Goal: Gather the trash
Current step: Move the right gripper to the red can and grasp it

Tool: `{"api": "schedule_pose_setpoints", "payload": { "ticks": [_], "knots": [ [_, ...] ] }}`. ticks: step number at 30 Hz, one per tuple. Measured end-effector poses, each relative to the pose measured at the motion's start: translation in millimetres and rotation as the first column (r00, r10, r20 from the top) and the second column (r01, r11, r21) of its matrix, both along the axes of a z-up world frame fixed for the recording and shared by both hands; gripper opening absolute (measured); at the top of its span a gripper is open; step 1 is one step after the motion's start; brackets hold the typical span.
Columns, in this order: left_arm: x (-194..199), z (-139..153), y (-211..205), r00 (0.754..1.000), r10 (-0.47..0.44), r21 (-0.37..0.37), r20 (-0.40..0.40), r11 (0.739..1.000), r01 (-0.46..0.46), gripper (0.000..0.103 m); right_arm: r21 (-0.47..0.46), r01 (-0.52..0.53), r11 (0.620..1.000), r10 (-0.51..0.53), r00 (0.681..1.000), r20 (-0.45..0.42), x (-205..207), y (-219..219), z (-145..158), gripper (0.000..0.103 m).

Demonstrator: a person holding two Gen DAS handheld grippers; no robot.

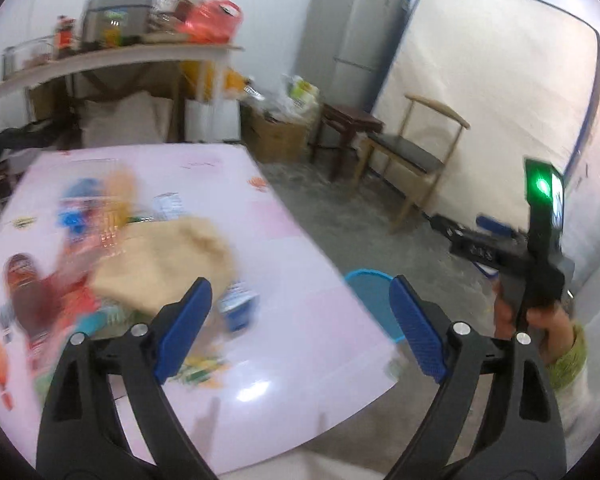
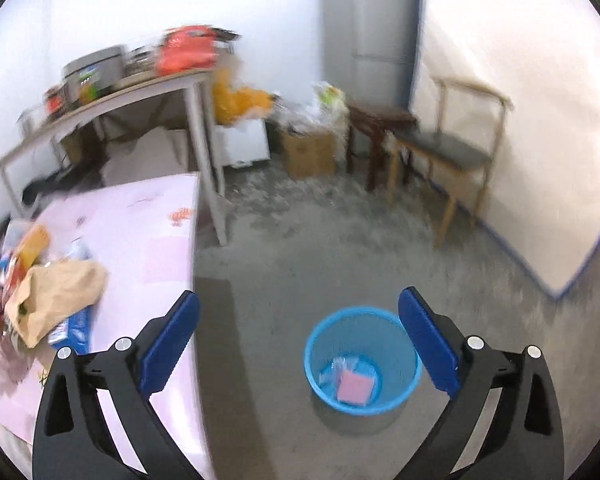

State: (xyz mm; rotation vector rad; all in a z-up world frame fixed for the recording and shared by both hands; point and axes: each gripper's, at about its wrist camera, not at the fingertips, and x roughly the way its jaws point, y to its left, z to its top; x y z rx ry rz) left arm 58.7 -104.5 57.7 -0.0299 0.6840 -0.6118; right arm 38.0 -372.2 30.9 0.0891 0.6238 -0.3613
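My left tool (image 1: pixel 300 320) is spread wide with nothing in it, over the near edge of the pink table (image 1: pixel 300 360). My right tool (image 2: pixel 298 340) gapes empty too — above the blue bin (image 2: pixel 320 384) on the floor, just off the table's right edge. A pink packet (image 2: pixel 354 388) lies in the bin. The trash (image 1: pixel 100 260) — wrappers, a tan bag (image 1: pixel 168 260) — is heaped toward the table's left edge.

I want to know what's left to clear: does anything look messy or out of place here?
Yes. Trash is heaped at one end of the pink table: a crumpled brown paper bag on wrappers and small cartons, too blurred to identify. The blue bin on the floor holds only a pink item and clear plastic. Both grippers are open, empty.
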Motion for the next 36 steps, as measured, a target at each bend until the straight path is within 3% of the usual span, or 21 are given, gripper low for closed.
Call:
{"api": "schedule_pose_setpoints", "payload": {
  "ticks": [3, 6, 10, 14, 17, 22, 25, 29, 33, 36],
  "knots": [
    [-14.5, -1.7, 49.8, 0.992, 0.112, 0.021, 0.052, 0.993, -0.113, 0.090, -0.083, -0.116, 0.990, 0.119, 0.992, 0.029, 18.4, 53.3, 20.6, 0.097],
    [-19.3, -7.3, 96.6, 0.977, 0.209, 0.015, 0.051, 0.978, -0.210, 0.090, -0.091, -0.234, 0.968, 0.239, 0.970, 0.050, 27.5, 89.9, 32.3, 0.097],
    [-21.8, -17.1, 152.1, 0.944, 0.326, -0.024, 0.043, 0.945, -0.325, 0.090, -0.037, -0.409, 0.912, 0.411, 0.906, 0.101, 42.1, 132.8, 45.5, 0.097],
    [-15.5, -27.6, 193.8, 0.911, 0.411, -0.058, 0.025, 0.911, -0.409, 0.090, 0.004, -0.542, 0.840, 0.541, 0.838, 0.071, 69.4, 177.1, 54.8, 0.097],
    [-12.3, -37.1, 214.0, 0.899, 0.438, -0.088, 0.002, 0.895, -0.436, 0.090, 0.053, -0.605, 0.794, 0.604, 0.796, 0.041, 93.3, 204.2, 59.9, 0.097],
    [-2.7, -54.8, 240.2, 0.885, 0.465, -0.142, -0.034, 0.874, -0.465, 0.090, 0.207, -0.625, 0.753, 0.637, 0.771, 0.012, 123.7, 230.6, 70.2, 0.097],
    [7.6, -63.7, 253.9, 0.880, 0.470, -0.170, -0.068, 0.863, -0.475, 0.090, 0.275, -0.663, 0.696, 0.685, 0.728, 0.022, 127.9, 245.2, 69.2, 0.097],
    [22.7, -72.1, 270.2, 0.884, 0.452, -0.219, -0.119, 0.856, -0.468, 0.090, 0.292, -0.692, 0.660, 0.726, 0.688, -0.011, 137.3, 273.9, 62.4, 0.097],
    [48.7, -79.7, 286.8, 0.882, 0.402, -0.299, -0.247, 0.834, -0.463, 0.090, 0.322, -0.702, 0.635, 0.743, 0.669, -0.006, 135.5, 287.0, 59.6, 0.097],
    [57.3, -84.5, 294.5, 0.870, 0.401, -0.321, -0.286, 0.816, -0.481, 0.090, 0.354, -0.727, 0.589, 0.780, 0.625, -0.014, 139.2, 300.8, 56.7, 0.097]
  ]
}}
